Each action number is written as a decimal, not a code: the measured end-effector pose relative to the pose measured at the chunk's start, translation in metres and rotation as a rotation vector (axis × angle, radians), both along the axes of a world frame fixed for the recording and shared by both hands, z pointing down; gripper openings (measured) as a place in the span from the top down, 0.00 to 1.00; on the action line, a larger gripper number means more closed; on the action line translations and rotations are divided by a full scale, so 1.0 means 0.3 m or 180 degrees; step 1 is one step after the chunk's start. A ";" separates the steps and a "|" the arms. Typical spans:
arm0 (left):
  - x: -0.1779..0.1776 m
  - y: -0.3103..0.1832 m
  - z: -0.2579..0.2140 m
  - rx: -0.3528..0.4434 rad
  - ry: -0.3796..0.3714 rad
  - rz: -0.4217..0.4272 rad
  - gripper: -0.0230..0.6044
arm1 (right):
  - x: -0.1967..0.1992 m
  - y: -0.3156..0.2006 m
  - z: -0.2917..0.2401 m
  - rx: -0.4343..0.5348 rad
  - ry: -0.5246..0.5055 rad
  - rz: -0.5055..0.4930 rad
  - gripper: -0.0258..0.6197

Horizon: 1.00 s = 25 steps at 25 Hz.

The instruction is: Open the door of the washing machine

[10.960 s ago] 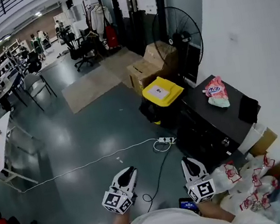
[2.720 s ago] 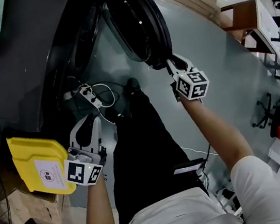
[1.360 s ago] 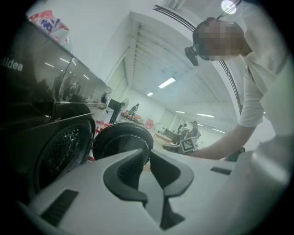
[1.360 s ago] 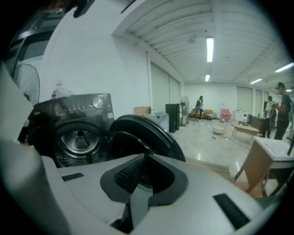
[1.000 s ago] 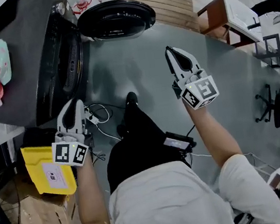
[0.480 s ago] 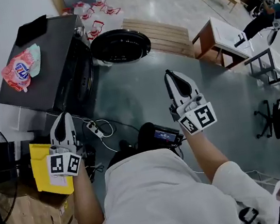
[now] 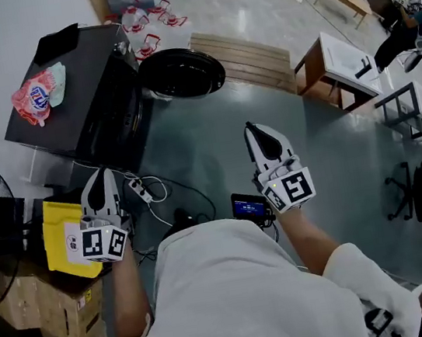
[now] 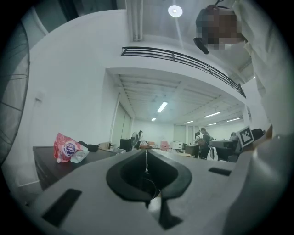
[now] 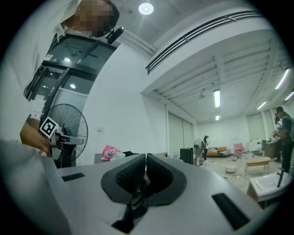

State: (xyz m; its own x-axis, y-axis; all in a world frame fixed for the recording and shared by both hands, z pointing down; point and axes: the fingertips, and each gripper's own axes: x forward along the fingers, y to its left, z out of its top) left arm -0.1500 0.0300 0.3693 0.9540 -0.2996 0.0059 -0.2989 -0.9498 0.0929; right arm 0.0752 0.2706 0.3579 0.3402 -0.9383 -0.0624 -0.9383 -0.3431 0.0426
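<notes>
Both claws are pressed together on nothing: your left gripper point(image 7: 104, 178) hangs near the near end of the washing machine point(image 7: 76, 78) front, and your right gripper point(image 7: 254, 132) hangs well out in front of the machine, neither touching it. Its round door point(image 7: 181, 74) stands swung wide off the far end of the machine's front, so the opening looks done. Judged stiff, fairly heavy, free on its hinge and slippery on the glossy pane; if you move it, pinch the rim edge farthest from the hinge
</notes>
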 end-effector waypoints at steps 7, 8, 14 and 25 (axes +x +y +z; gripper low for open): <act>0.024 0.249 0.030 -0.0073 -0.0088 -0.0025 0.94 | -0.027 0.194 0.044 -0.0024 -0.0131 -0.0108 0.91; 0.016 0.279 0.036 -0.0091 -0.0100 -0.0028 0.94 | -0.031 0.214 0.049 -0.0023 -0.0139 -0.0130 0.91; -0.071 0.429 0.068 -0.0182 -0.0190 -0.0112 0.94 | -0.075 0.281 0.096 -0.0033 -0.0229 -0.0325 0.91; -0.214 0.586 0.120 -0.0231 -0.0411 -0.0081 0.95 | -0.213 0.270 0.191 -0.0022 -0.0446 -0.0608 0.91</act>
State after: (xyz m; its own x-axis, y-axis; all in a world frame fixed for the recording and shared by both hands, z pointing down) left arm -0.2142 0.2059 0.4052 0.9360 -0.3180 0.1506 -0.3367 -0.9339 0.1203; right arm 0.0114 0.3517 0.4153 0.1615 -0.9867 -0.0206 -0.9831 -0.1590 -0.0910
